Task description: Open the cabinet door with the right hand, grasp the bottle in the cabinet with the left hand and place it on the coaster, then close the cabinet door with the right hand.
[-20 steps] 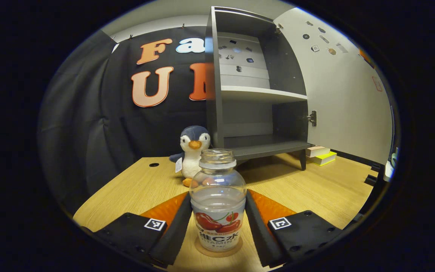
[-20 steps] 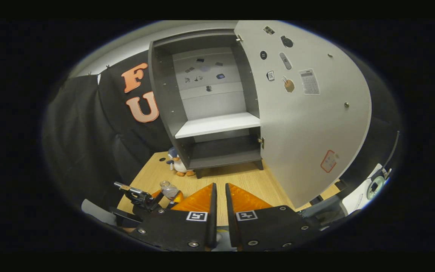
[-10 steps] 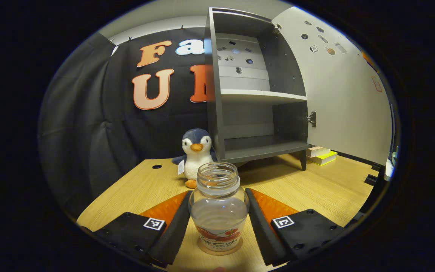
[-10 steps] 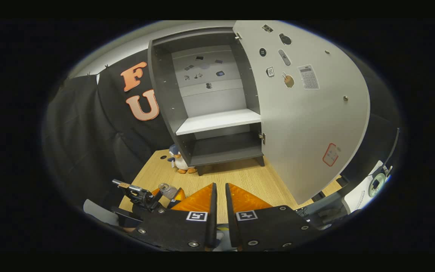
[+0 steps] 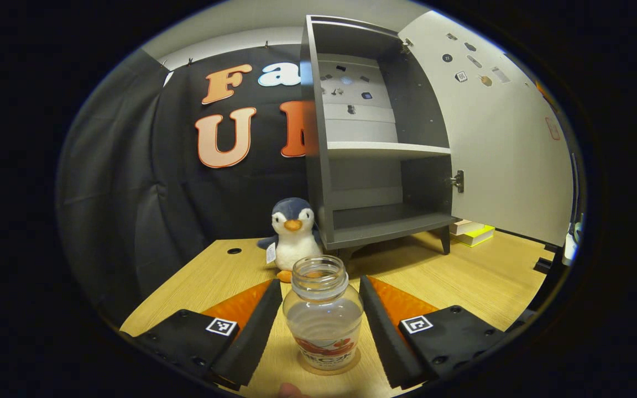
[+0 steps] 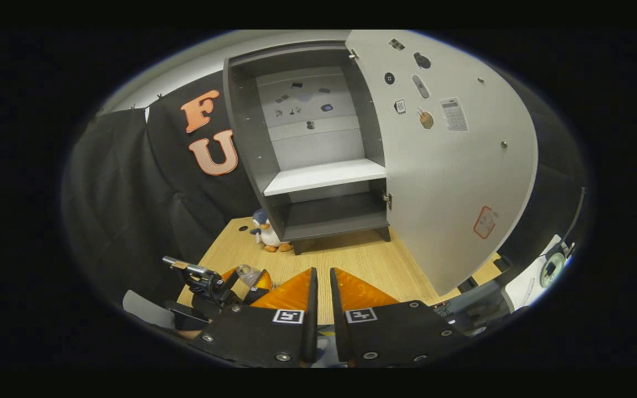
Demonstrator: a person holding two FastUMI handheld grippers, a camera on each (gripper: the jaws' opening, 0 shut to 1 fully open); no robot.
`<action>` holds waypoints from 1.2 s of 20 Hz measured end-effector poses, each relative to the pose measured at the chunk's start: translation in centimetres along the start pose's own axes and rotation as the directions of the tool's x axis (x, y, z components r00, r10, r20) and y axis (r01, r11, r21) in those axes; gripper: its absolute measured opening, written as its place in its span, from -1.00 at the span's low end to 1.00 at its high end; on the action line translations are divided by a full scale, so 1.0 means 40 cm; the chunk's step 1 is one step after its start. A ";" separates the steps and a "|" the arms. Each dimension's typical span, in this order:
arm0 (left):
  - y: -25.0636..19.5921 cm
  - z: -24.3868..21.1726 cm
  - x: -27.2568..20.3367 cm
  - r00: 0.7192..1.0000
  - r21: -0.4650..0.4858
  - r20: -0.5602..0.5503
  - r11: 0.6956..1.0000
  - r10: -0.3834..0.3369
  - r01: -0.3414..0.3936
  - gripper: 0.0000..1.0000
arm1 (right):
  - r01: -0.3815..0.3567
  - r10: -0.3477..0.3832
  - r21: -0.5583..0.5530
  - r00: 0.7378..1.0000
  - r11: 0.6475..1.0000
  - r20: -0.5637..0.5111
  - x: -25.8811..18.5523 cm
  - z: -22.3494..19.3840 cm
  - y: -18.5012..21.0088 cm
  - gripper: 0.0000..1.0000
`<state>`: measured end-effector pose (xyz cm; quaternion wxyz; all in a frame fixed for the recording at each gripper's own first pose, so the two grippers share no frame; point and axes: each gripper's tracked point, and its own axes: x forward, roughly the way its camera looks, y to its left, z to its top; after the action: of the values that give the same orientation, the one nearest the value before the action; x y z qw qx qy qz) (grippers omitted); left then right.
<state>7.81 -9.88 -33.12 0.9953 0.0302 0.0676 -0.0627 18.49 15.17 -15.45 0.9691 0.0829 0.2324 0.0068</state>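
1. Pale wooden surface point(image 5: 462, 282) fills the booth; on it the bottle point(image 5: 324, 320) stands upright, uncapped, on the coaster point(image 5: 327, 366).
2. Left tongs point(image 5: 321, 326) flank the bottle, fingers spread and clear of its sides; the right tongs point(image 6: 319, 309) sit nearly together, empty.
3. Beyond, a plush penguin point(image 5: 293, 232) stands beside the open cabinet point(image 5: 374, 149), its door point(image 6: 451, 166) swung wide.
4. That door lies ahead and right of the right tongs, the nearer pair for closing it.
5. Since a second ago the left tongs have risen and backed off; the bottle sits lower between them.
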 end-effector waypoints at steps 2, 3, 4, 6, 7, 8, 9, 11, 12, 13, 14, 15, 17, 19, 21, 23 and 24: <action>-0.002 0.032 -0.011 1.000 -0.002 0.013 1.000 -0.004 0.004 0.84 | 0.001 -0.001 -0.005 1.000 1.000 0.006 -0.014 0.004 -0.004 -0.70; -0.003 0.049 -0.017 1.000 -0.004 0.016 1.000 -0.002 0.002 0.84 | 0.004 -0.004 -0.004 1.000 1.000 0.014 -0.024 0.010 -0.010 -0.70; -0.002 0.070 -0.023 1.000 -0.009 0.028 1.000 -0.003 0.003 0.84 | 0.005 -0.005 0.001 1.000 1.000 0.022 -0.029 0.014 -0.014 -0.69; -0.007 0.120 -0.037 0.999 -0.007 0.048 1.000 -0.004 0.005 0.84 | 0.005 -0.005 0.006 0.999 1.000 0.043 -0.054 0.029 -0.024 -0.69; -0.007 0.149 -0.044 0.998 0.001 0.057 1.000 -0.005 0.005 0.84 | 0.006 -0.006 0.008 0.998 1.000 0.057 -0.074 0.042 -0.031 -0.69; -0.005 0.176 -0.049 0.998 0.011 0.065 1.000 0.000 -0.001 0.84 | 0.008 -0.009 0.008 0.997 1.000 0.076 -0.089 0.060 -0.039 -0.69; -0.008 0.206 -0.058 0.997 0.010 0.076 1.000 0.003 -0.003 0.84 | 0.010 -0.011 0.006 0.995 1.000 0.097 -0.107 0.077 -0.048 -0.69; -0.015 0.269 -0.076 0.995 0.000 0.094 1.000 0.014 -0.014 0.84 | 0.017 -0.017 0.005 0.991 1.000 0.133 -0.149 0.105 -0.071 -0.69; -0.017 0.297 -0.083 0.994 -0.008 0.104 1.000 0.016 -0.015 0.84 | 0.022 -0.023 0.005 0.988 1.000 0.155 -0.166 0.121 -0.085 -0.69; -0.031 0.318 -0.089 0.994 -0.014 0.105 1.000 0.011 -0.010 0.84 | 0.028 -0.028 0.005 0.985 1.000 0.173 -0.187 0.135 -0.102 -0.69; -0.037 0.342 -0.099 0.994 -0.023 0.110 1.000 0.008 -0.006 0.84 | 0.034 -0.034 0.005 0.982 0.999 0.188 -0.207 0.143 -0.119 -0.69; -0.041 0.366 -0.109 0.994 -0.029 0.112 1.000 0.008 -0.004 0.84 | 0.043 -0.043 0.006 0.978 0.999 0.204 -0.228 0.154 -0.140 -0.69; -0.053 0.409 -0.125 0.993 -0.041 0.121 0.999 0.001 0.004 0.83 | 0.055 -0.057 0.015 0.969 0.998 0.239 -0.261 0.183 -0.179 -0.69; -0.065 0.452 -0.144 0.990 -0.046 0.141 0.999 -0.006 0.012 0.84 | 0.072 -0.075 0.022 0.958 0.997 0.276 -0.295 0.214 -0.225 -0.80; -0.079 0.472 -0.159 0.991 -0.059 0.133 0.998 -0.018 0.026 0.84 | 0.101 -0.103 0.024 0.948 0.995 0.302 -0.322 0.235 -0.281 -0.69; -0.081 0.483 -0.168 0.993 -0.069 0.112 0.997 -0.021 0.028 0.84 | 0.125 -0.126 0.023 0.937 0.992 0.327 -0.344 0.262 -0.334 -0.64; -0.072 0.492 -0.173 0.994 -0.076 0.109 0.997 -0.011 0.020 0.84 | 0.145 -0.143 0.020 0.933 0.989 0.332 -0.346 0.275 -0.370 -0.63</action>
<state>3.23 -13.24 -12.83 0.9974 -0.0123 0.0161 -0.0694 10.76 -1.86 -2.00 0.9924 0.0634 0.0713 -0.0776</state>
